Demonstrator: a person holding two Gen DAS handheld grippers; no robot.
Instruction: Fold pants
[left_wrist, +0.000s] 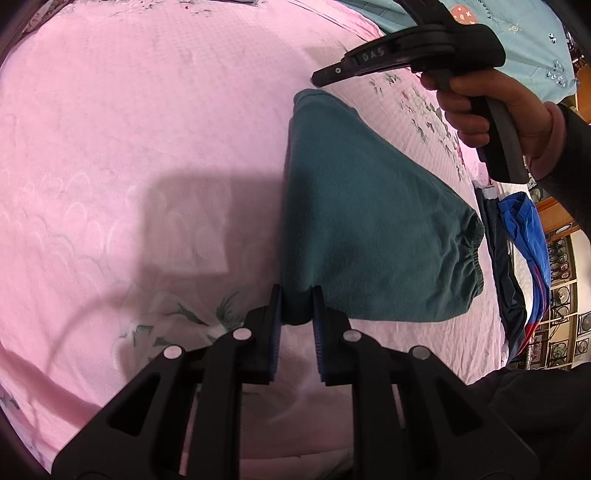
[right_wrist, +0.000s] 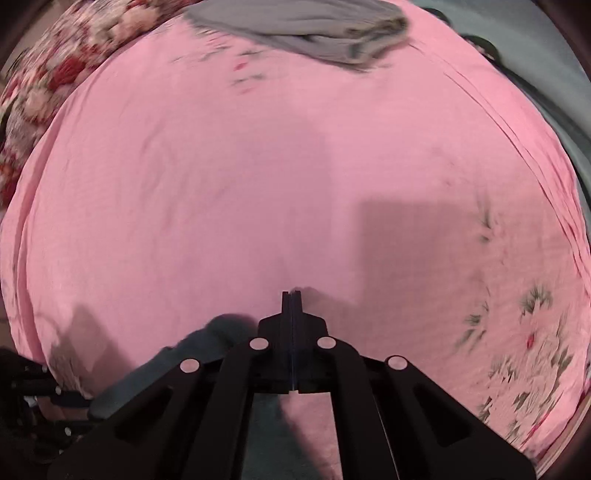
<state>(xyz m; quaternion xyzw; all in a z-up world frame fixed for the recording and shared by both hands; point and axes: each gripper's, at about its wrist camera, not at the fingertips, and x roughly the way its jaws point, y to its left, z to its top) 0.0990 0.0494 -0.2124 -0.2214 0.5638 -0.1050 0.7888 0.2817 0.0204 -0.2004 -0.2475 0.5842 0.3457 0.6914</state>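
The dark green pants (left_wrist: 365, 221) lie folded on the pink bedspread (left_wrist: 147, 110), elastic waistband at the right. My left gripper (left_wrist: 297, 310) is shut on the near corner of the pants. My right gripper (left_wrist: 325, 75), held in a hand, hovers just above the far end of the pants. In the right wrist view my right gripper (right_wrist: 291, 299) has its jaws pressed together with nothing between them, above the bare bedspread (right_wrist: 258, 166). A bit of the green pants (right_wrist: 207, 343) shows below it on the left.
A grey garment (right_wrist: 332, 33) lies at the far edge of the bed. A floral quilt (right_wrist: 44, 74) is at the far left. Blue and dark clothes (left_wrist: 517, 251) lie at the bed's right edge, and a light blue blanket (left_wrist: 517, 37) lies beyond.
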